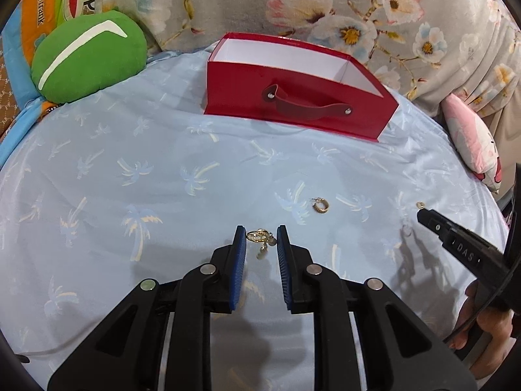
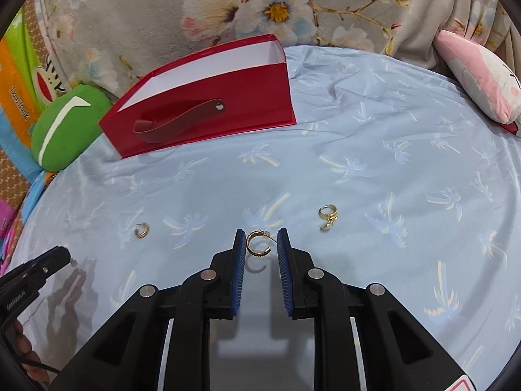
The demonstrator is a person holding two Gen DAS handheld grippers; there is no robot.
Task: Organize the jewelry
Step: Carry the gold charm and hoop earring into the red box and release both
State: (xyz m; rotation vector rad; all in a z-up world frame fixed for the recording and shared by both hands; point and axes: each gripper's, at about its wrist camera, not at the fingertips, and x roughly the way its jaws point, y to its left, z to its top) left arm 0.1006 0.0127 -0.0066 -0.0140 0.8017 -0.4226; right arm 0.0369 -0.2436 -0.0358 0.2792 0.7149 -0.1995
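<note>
A red open box with a strap handle stands at the back of a light blue sheet; it also shows in the right wrist view. My left gripper is open, its blue pads on either side of a gold charm earring lying on the sheet. A small gold hoop earring lies to its right. My right gripper is open around a gold beaded hoop earring. A gold ring lies to its right, and the small hoop lies to its left.
A green plush cushion sits at the back left, a pink plush at the right edge. A floral fabric rises behind the box. The right gripper's tip shows in the left view, the left gripper's tip in the right view.
</note>
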